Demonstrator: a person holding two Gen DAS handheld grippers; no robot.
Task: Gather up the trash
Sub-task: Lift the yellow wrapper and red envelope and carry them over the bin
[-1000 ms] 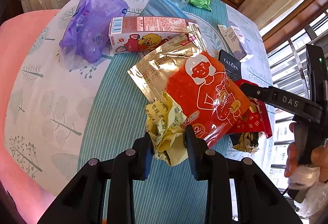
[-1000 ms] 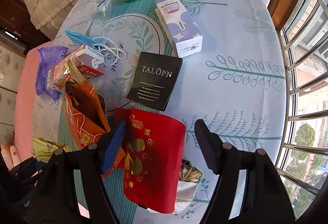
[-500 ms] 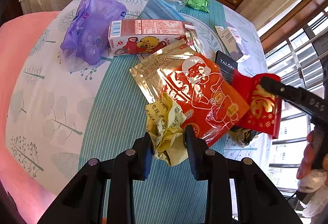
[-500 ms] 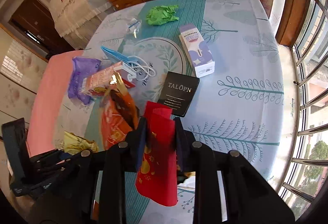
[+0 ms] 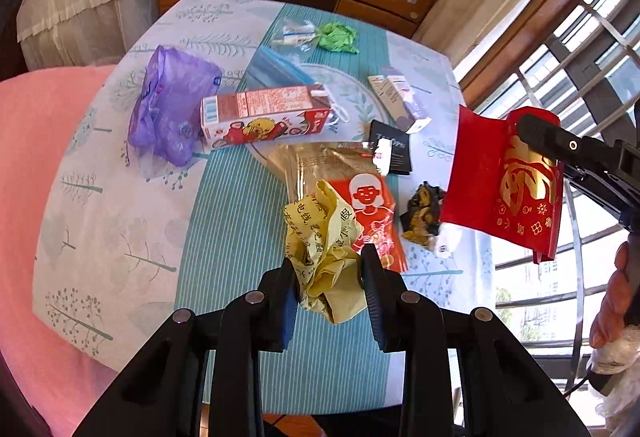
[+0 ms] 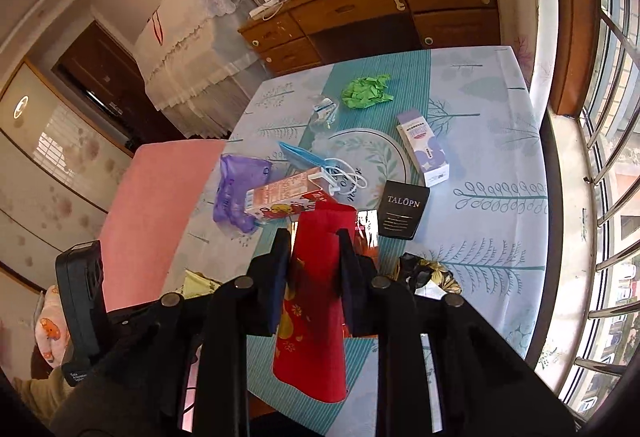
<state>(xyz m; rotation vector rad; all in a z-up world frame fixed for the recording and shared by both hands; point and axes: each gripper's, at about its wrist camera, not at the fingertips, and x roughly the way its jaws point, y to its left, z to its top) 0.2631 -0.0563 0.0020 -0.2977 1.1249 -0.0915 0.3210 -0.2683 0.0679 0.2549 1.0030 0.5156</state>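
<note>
My left gripper (image 5: 326, 269) is shut on a crumpled yellow paper (image 5: 320, 257) and holds it above the table. My right gripper (image 6: 312, 237) is shut on a red packet with gold print (image 6: 316, 317), lifted clear of the table; it also shows in the left wrist view (image 5: 504, 185) at the right. On the tablecloth (image 5: 240, 217) lie an orange and gold snack bag (image 5: 360, 197), a crumpled dark wrapper (image 5: 420, 213), a milk carton (image 5: 264, 115), a purple bag (image 5: 172, 113), a black TALOPN box (image 6: 404, 211), a purple-white box (image 6: 424, 149) and green paper (image 6: 366, 91).
A blue mask (image 6: 304, 157) and a clear wrapper (image 6: 324, 109) lie toward the far side. A wooden dresser (image 6: 380, 9) stands beyond the table, window bars (image 6: 612, 157) at the right, a pink cushion (image 5: 32, 157) at the left.
My right gripper has shut on the red packet and lifted it off the table. Both grippers have risen and drawn back. The left gripper still holds the yellow paper.
</note>
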